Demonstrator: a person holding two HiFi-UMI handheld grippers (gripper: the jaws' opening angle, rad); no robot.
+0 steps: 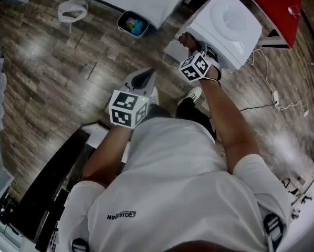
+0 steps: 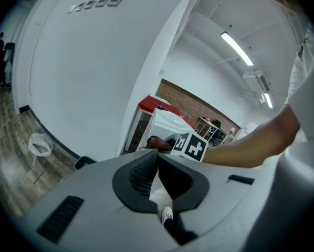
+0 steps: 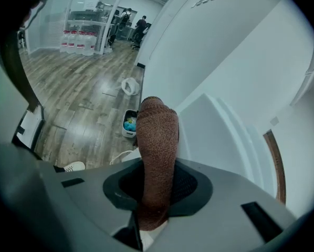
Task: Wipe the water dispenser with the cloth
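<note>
My right gripper (image 3: 156, 185) is clamped on the brown cloth (image 3: 157, 135), which sticks out well past the jaws. The cloth's free end is at the front corner of the white dispenser (image 1: 231, 22); I can't tell whether it touches. My left gripper (image 2: 157, 164) hangs low over the floor, well apart from the dispenser, jaws together on nothing.

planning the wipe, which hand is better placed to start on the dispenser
Right. The right tongs are shut on the cloth at the dispenser; the left tongs are shut, empty, farther back.
</note>
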